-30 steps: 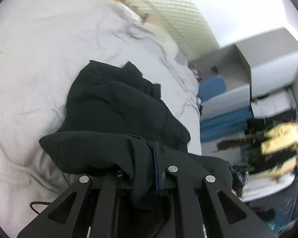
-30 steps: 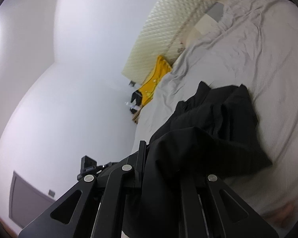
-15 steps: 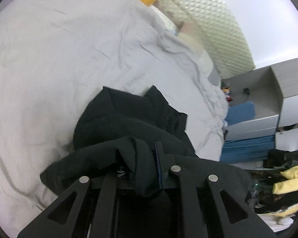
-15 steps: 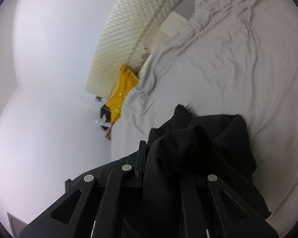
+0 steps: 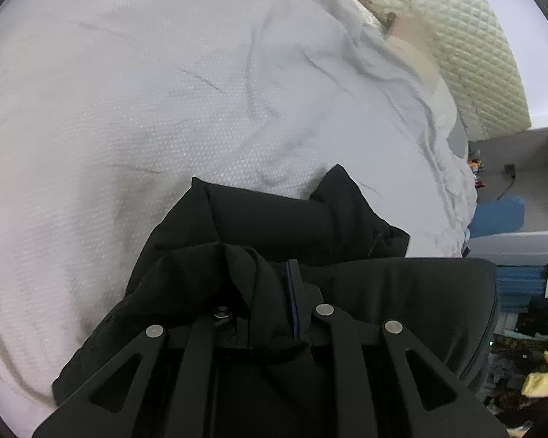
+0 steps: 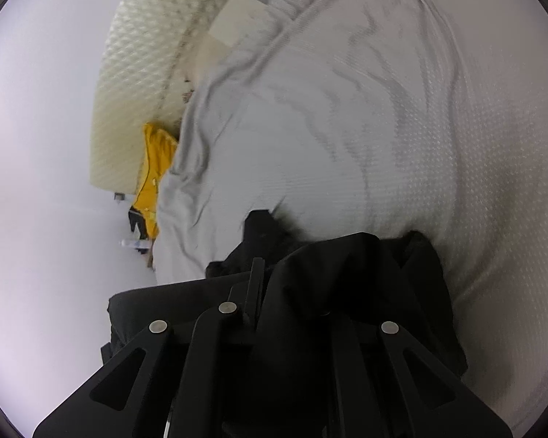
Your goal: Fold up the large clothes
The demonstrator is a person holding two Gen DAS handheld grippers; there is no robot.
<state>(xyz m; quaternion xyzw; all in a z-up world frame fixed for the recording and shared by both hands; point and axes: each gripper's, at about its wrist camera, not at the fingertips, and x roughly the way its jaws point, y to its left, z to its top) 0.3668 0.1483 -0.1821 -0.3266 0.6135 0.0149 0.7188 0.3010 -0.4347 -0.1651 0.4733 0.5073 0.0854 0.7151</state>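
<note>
Black garment drapes over both grippers' fingers, hiding their tips; its lower part runs off the frame. Beside it, the yellow cloth is blurred; small items by the bed are too small to tell.

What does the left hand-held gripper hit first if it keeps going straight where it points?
Probably the black garment itself: the left hand-held gripper already pinches its fabric, and more of it lies bunched just ahead on the white bedcover. Depth is unclear.

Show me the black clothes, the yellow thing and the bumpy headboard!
black garment [image 5: 274, 219], left wrist view, on its folded upper layer.
yellow cloth [image 6: 157, 160], right wrist view, on its middle, at the bed's edge.
quilted headboard [image 5: 467, 47], left wrist view, on its padded face.
</note>
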